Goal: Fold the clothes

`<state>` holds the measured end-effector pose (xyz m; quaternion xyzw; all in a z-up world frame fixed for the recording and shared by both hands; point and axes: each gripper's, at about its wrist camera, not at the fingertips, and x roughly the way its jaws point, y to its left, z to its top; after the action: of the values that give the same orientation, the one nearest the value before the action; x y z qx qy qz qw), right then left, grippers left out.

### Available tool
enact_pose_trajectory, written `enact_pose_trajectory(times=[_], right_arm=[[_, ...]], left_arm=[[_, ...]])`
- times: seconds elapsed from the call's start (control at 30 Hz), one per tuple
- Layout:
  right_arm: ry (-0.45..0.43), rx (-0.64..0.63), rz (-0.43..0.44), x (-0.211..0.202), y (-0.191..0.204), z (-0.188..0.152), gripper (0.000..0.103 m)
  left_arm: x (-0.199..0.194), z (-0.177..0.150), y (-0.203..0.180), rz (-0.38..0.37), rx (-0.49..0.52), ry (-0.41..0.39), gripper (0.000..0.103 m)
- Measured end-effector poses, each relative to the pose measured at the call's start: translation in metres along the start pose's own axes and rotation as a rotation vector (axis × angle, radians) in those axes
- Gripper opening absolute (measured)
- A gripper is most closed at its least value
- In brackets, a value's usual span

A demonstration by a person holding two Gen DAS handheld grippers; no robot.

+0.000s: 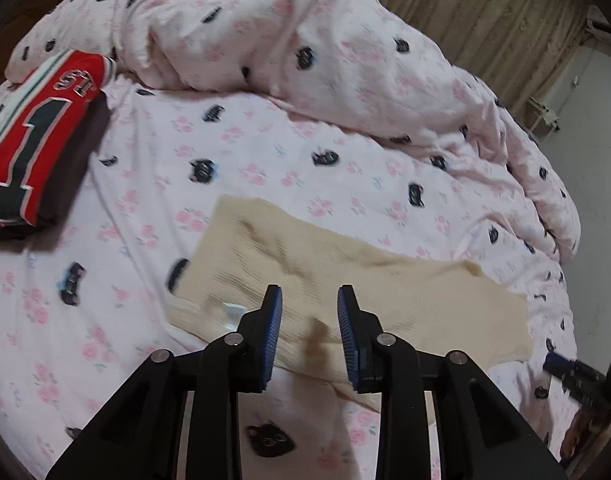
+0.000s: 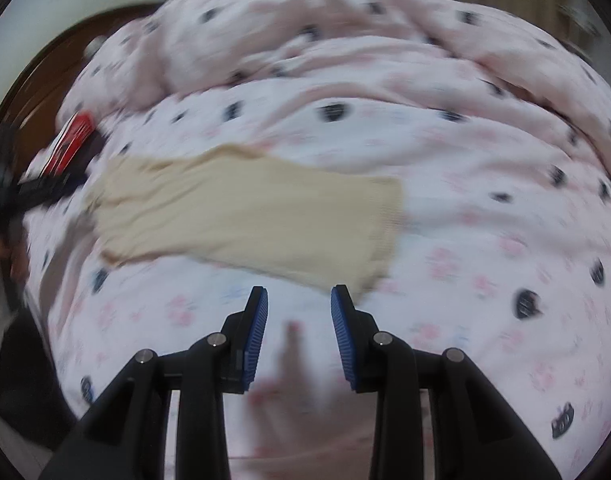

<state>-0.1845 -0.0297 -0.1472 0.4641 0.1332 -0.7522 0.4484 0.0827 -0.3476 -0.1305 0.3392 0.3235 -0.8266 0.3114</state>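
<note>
A beige ribbed garment [image 1: 345, 280] lies folded into a long strip on the pink patterned bed sheet [image 1: 153, 208]. My left gripper [image 1: 310, 294] hovers open over the strip's near left part, nothing between its blue pads. In the blurred right wrist view the same beige garment [image 2: 249, 216] stretches across the middle. My right gripper [image 2: 299, 293] stands open just in front of the strip's near right edge, holding nothing. The right gripper [image 1: 577, 372] also shows at the left wrist view's right edge.
A folded red jersey [image 1: 37, 136] with a large number 1 rests on a dark garment at the left. A crumpled pink duvet [image 1: 305, 48] is heaped along the far side of the bed. A curtain [image 1: 485, 8] and wall lie beyond on the right.
</note>
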Motion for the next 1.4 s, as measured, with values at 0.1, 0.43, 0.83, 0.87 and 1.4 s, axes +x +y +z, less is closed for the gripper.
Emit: enact_pose_trajectory(times=[0.1,0.43,0.83,0.87,1.4], right_arm=[[-0.021,0.161,0.045,0.003,-0.038,0.006,0.036],[0.040,0.259,0.200,0.034,-0.059,0.014,0.036],[0.067,0.302,0.258,0.029,-0.059,0.015,0.007],[0.065,0.321,0.263,0.026,-0.062,0.013,0.007],[0.023,0.354,0.220,0.033,-0.085,0.020,0.057]], left_arm=[[0.013,-0.007,-0.010,-0.036,0.000,0.043,0.026],[0.023,-0.015,-0.033,-0.033,0.066,0.038,0.026],[0.028,-0.014,-0.030,-0.029,0.061,0.049,0.026],[0.028,-0.014,-0.030,-0.027,0.063,0.053,0.026],[0.035,-0.018,-0.030,-0.018,0.069,0.086,0.026]])
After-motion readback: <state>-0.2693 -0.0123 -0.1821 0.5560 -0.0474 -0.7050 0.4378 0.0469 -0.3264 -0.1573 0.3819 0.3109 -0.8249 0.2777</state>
